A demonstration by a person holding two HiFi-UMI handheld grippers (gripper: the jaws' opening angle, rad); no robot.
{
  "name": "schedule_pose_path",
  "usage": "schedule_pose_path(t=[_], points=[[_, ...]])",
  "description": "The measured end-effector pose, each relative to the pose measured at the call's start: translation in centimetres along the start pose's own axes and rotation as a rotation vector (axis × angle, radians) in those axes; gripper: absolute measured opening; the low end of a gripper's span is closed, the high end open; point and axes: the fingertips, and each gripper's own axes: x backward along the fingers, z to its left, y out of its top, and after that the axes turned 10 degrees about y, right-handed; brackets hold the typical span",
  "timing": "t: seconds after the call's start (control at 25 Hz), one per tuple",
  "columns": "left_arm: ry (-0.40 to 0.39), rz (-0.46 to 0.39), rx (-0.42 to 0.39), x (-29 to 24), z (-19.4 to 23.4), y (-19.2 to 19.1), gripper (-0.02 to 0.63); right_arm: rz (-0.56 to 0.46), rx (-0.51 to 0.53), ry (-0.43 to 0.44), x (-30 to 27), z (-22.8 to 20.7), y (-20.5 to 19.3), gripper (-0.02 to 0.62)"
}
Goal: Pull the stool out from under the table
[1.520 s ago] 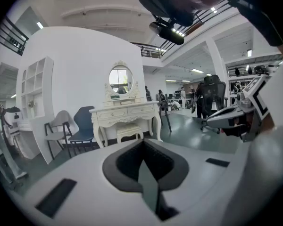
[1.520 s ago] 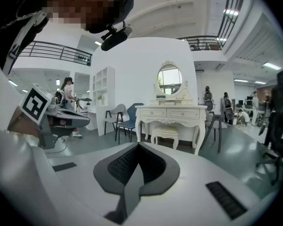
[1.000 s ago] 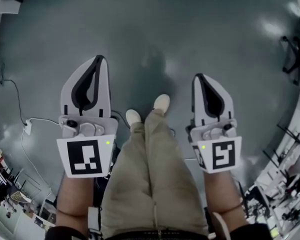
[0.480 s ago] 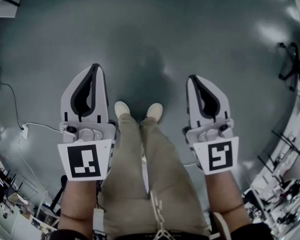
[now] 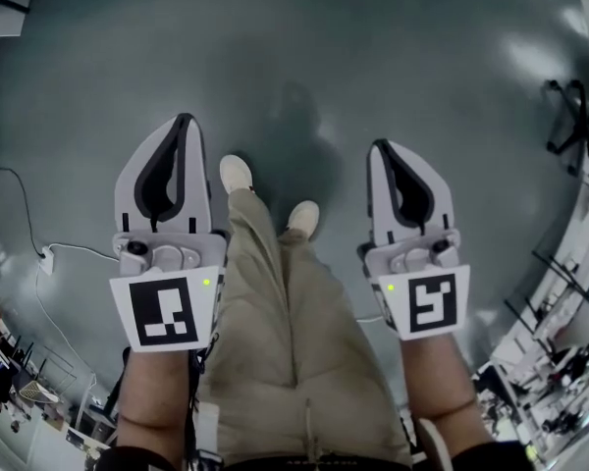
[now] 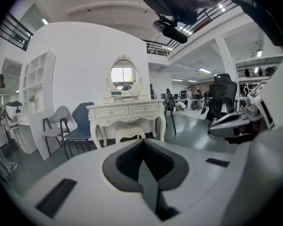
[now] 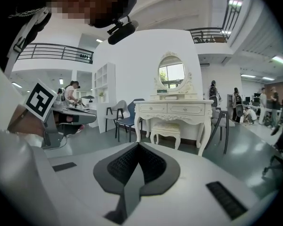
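A small white stool (image 6: 129, 131) (image 7: 166, 130) sits tucked under an ornate white dressing table (image 6: 127, 109) (image 7: 174, 108), several steps ahead on the grey-green floor. Neither shows in the head view. My left gripper (image 5: 184, 121) (image 6: 142, 142) is shut with nothing between its pads. The right gripper (image 5: 381, 147) (image 7: 138, 145) is shut and holds nothing too. Both are held level at waist height, side by side, pointing toward the table and well short of the stool.
A grey chair (image 6: 56, 121) and a blue chair (image 6: 82, 124) stand left of the table; a dark chair (image 7: 221, 121) stands at its right. A black office chair (image 6: 221, 95) is further right. A white cable (image 5: 69, 248) lies on the floor at left. The person's legs (image 5: 275, 312) are between the grippers.
The person is walking forward: the feet have swapped, and the left foot now leads. Both grippers keep their height and spacing and stay shut.
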Motion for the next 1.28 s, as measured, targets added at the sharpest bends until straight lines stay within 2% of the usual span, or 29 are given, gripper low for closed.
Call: schedule_pose_path(t=[0.36,0.48,0.56,0.64,0.68,0.92,1.12,1.28], points=[[0.057,0.049,-0.030,-1.7,4.2,-1.4,0.005,-0.008,-0.015,-0.034,-3.6,0.1,1.7,0.003],[0.033,0.049,-0.027,-2.8,5.0,-1.3,0.014,0.008,-0.023,-0.060,-5.0,-0.2,1.7,0.004],[0.001,0.062,-0.035,-3.7,5.4,-1.5,0.069,0.013,-0.042,-0.069,-5.9,0.1,1.7,0.017],[-0.031,0.089,-0.038,-4.7,5.7,-1.9,0.120,0.024,-0.063,-0.066,-6.8,0.4,1.6,0.108],[-0.043,0.098,-0.034,-5.1,5.9,-2.0,0.131,0.031,-0.071,-0.063,-7.3,0.5,1.6,0.130],[-0.073,0.106,-0.058,-7.0,6.9,-2.1,0.153,0.040,-0.096,-0.075,-9.4,0.4,1.8,0.152],[-0.072,0.107,-0.061,-8.3,8.1,-2.1,0.153,0.049,-0.022,-0.061,-11.2,0.0,1.9,0.152],[-0.085,0.113,-0.086,-8.2,8.5,-1.7,0.153,0.033,-0.052,-0.070,-11.6,0.2,3.4,0.163]])
